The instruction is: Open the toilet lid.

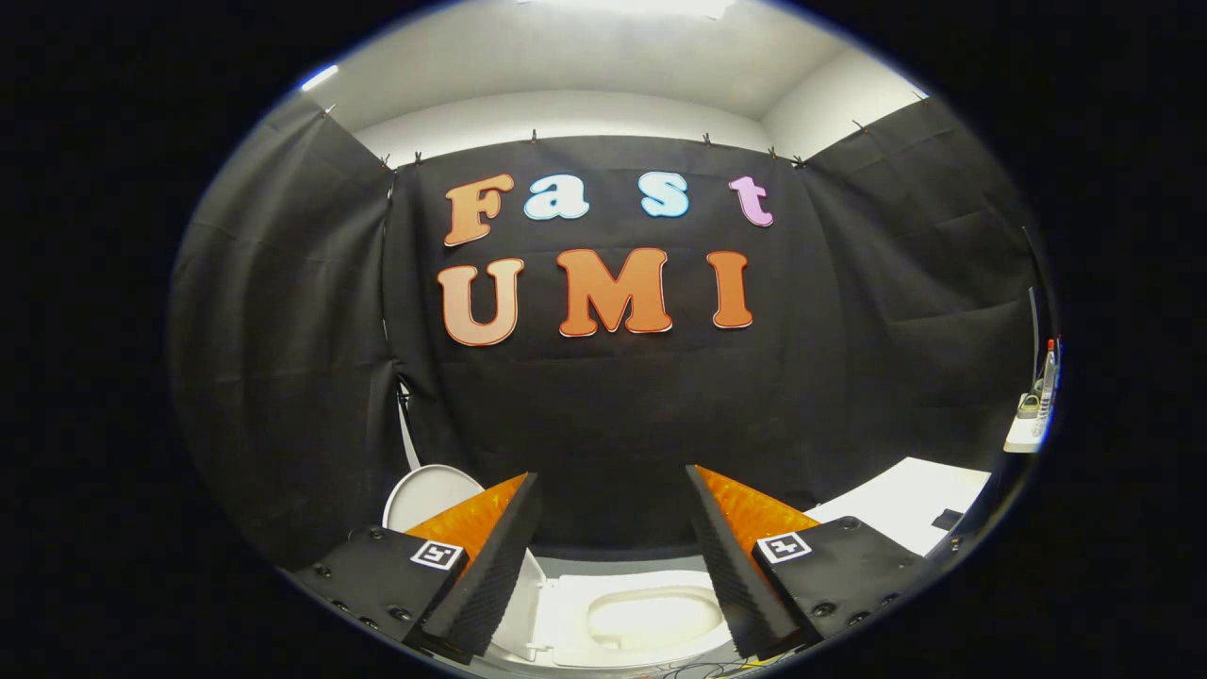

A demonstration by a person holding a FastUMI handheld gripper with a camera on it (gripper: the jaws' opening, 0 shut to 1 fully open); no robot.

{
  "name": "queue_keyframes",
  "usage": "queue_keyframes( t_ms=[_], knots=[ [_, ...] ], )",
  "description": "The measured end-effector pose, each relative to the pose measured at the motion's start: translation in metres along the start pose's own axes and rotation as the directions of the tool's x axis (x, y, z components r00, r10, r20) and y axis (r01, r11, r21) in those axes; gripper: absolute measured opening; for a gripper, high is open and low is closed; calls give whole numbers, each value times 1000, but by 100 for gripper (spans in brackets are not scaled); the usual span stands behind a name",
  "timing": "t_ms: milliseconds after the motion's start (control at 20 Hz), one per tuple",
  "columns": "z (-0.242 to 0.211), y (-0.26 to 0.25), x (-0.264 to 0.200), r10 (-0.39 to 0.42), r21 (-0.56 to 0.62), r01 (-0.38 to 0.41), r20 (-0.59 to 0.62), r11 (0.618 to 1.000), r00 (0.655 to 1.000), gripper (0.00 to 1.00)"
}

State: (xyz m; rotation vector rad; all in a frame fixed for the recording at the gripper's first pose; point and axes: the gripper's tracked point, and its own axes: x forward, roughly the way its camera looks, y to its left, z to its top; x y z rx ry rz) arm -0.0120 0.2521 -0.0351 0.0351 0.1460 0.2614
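Toilet lid (429,492), a white rounded plastic flap, stands raised and leaning back against the black cloth wall (283,358) on the left, behind and above the left finger of the gripper (613,556). Below it the white toilet (575,627) lies open, its pale oval bowl (651,618) showing low between the two fingers and just ahead of them.

Largest in the room is that black cloth, draped across the far side and both flanks and clipped along its top edge, with a plain white wall and ceiling (585,75) above it. To the right, near the right finger, a flat white surface (910,509) runs back toward the cloth; a small dark patch lies on it. Farther right, a small white shelf (1023,434) holds a few slim bottles, too small to make out.

The hand-held gripper has its fingers spread wide apart, gripping nothing; the gap between them frames the bowl. Each finger's base carries a small square marker (438,554).
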Motion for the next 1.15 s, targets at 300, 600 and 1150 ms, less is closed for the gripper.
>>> queue_keyframes(
  t_ms=[300, 600, 1150],
  knots=[
    [-1, -4, -1, -7, 1, 7, -2, 1000, 1000, 97],
    [0, -9, -2, -16, 6, 16, 1, 1000, 1000, 97],
    [0, -6, 1, -10, 5, 10, -5, 1000, 1000, 97]
  ],
)
